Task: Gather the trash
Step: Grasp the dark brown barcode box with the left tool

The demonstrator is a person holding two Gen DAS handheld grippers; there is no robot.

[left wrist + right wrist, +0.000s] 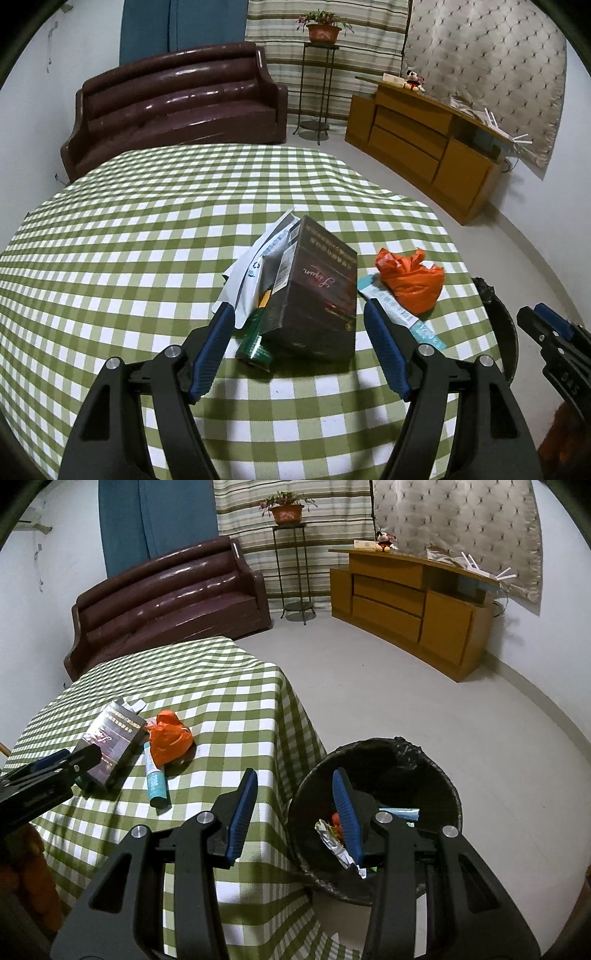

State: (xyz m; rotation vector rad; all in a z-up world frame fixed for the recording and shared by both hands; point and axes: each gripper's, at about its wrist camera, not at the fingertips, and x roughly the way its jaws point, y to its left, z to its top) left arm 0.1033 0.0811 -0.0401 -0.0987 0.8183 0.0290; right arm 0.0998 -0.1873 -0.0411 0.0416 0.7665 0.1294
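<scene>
Some trash lies in my bin (373, 775); both grippers (299, 314) (295, 779) gape empty, dark box (317, 291) between left fingers.

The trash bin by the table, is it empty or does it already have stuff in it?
Not empty. The black-lined trash bin already holds crumpled foil, something orange-red and a teal packet, seen past the open right claw above it.
</scene>
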